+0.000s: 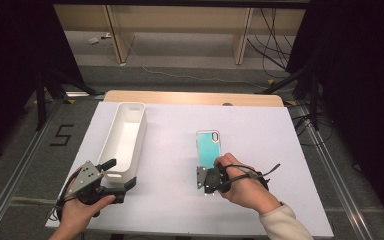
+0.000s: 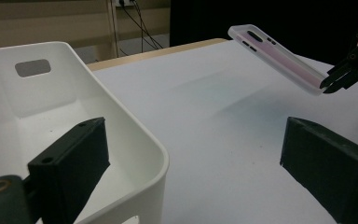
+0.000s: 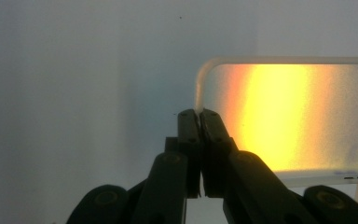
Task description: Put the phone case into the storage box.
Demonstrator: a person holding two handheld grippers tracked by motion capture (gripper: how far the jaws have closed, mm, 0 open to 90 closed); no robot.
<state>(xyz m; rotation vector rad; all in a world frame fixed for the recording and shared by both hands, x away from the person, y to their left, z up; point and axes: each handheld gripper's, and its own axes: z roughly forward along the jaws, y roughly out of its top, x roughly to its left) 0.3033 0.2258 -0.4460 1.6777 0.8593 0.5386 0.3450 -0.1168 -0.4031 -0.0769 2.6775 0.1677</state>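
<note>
While one phone case (image 1: 208, 149) and one white bin (image 1: 125, 137) are sitting apart, the right gripper (image 1: 208, 181) is pinching the case's six-o'clock edge, lifting it; the left gripper (image 1: 117, 176) is gaping at the bin's end. Teal-backed, clear-rimmed case.

On the white worktop (image 1: 260, 130) lies a teal phone case (image 1: 208, 148); the right gripper (image 1: 206, 184) meets its near end, seemingly clamped. The left gripper (image 1: 116, 176) straddles the white bin's (image 1: 125, 135) near wall; fingers apart.
</note>
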